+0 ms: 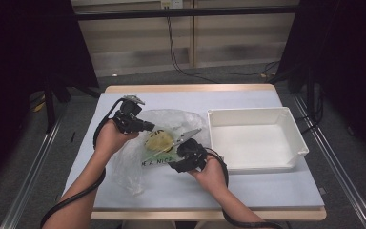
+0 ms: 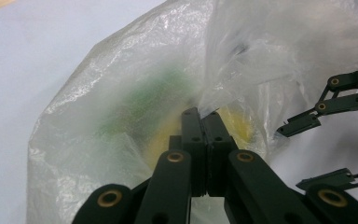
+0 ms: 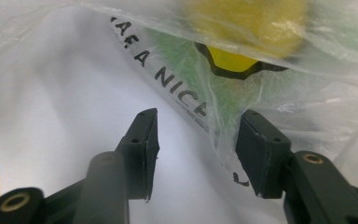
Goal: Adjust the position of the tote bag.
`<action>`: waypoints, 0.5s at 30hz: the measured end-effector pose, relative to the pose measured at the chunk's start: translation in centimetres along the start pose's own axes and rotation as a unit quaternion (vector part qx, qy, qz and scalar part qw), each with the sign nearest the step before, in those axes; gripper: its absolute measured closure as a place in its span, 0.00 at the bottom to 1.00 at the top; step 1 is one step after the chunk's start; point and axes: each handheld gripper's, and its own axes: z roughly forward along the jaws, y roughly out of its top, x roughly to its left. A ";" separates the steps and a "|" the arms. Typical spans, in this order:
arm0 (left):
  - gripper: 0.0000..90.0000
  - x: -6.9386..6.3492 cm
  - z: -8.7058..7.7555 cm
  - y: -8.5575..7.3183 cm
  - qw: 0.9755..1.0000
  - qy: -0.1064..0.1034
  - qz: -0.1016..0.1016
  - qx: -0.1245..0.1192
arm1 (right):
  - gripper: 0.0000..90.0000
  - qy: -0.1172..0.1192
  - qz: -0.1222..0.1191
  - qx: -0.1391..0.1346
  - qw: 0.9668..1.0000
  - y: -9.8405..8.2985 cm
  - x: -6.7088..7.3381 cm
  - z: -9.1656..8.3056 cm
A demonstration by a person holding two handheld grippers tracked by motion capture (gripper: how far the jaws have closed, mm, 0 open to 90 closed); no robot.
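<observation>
Bag (image 1: 171,138) pinched in closed left claw (image 2: 204,122), its edge between open right claw (image 3: 198,140)

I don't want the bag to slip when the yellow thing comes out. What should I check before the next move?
1. Left gripper pinching the bag: ok, jaws shut on the film.
2. Right gripper on the bag: not ok, jaws apart, film not pressed.
3. Yellow thing inside the bag: ok.
4. Bin ready: ok, it looks empty.
5. Bag mouth wide enough: cannot tell.
</observation>
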 end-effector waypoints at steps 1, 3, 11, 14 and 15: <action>1.00 0.0 0.0 0.0 1.000 0.000 0.000 0.000 | 0.55 0.000 0.000 0.000 1.000 0.0 0.0 0.0; 1.00 -0.2 0.2 0.0 1.000 0.000 -0.017 -0.010 | 0.51 0.004 -0.006 -0.005 1.000 0.0 0.1 -0.4; 1.00 -0.4 0.4 0.2 1.000 -0.003 -0.022 -0.014 | 0.45 0.003 -0.010 -0.014 1.000 0.3 0.1 -1.3; 1.00 -0.4 0.3 0.2 1.000 -0.003 -0.021 -0.015 | 0.44 0.005 -0.008 -0.009 1.000 0.4 0.2 -1.0; 1.00 -0.4 0.2 0.2 1.000 -0.005 -0.017 -0.012 | 0.44 0.005 -0.006 -0.012 1.000 0.4 0.2 -1.0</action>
